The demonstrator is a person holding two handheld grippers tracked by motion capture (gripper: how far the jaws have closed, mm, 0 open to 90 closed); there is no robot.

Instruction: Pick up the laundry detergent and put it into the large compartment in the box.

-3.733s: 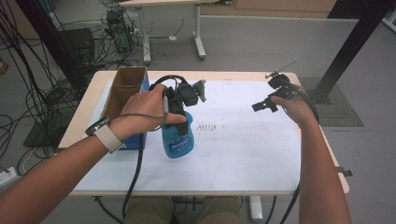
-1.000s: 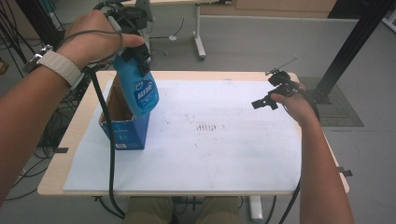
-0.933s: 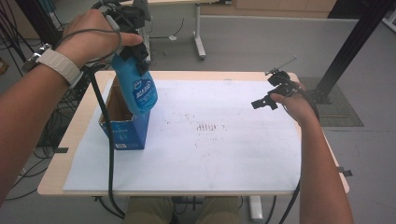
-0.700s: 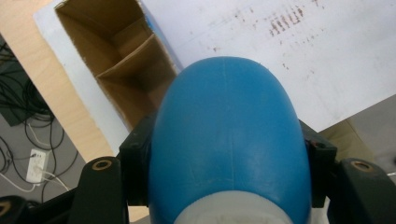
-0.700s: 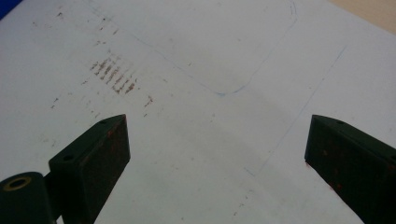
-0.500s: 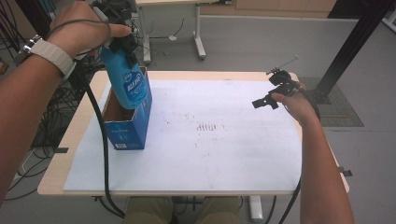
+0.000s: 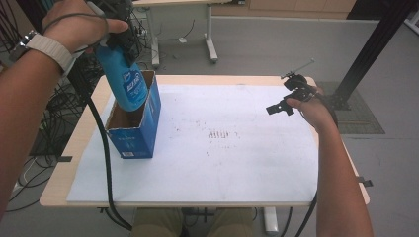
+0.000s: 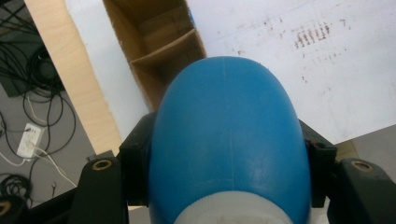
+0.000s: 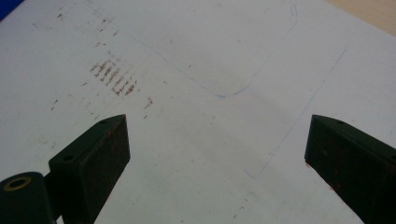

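A blue plastic bottle (image 7: 127, 85) with a white label hangs upright, its base at the open top of a blue cardboard box (image 7: 146, 129). My left gripper (image 7: 120, 45) is shut on the bottle's upper part. In the left gripper view the bottle's rounded blue shoulder (image 8: 225, 140) sits between the two black jaws, and the box's brown inside (image 8: 161, 53) lies below it. My right gripper (image 7: 286, 96) is held at the table's right side, above the white sheet. Its jaws (image 9: 217, 154) stand wide open with nothing between them.
A white sheet (image 7: 237, 163) with a small patch of brown marks (image 7: 217, 135) covers most of the wooden table (image 7: 81, 143). Cables (image 7: 29, 163) lie on the floor at the left. Another desk's legs (image 7: 210, 34) stand behind the table.
The left hand lifted the bottle off the sheet, then carried it left and back until it hangs over the box's opening. The right hand has kept still.
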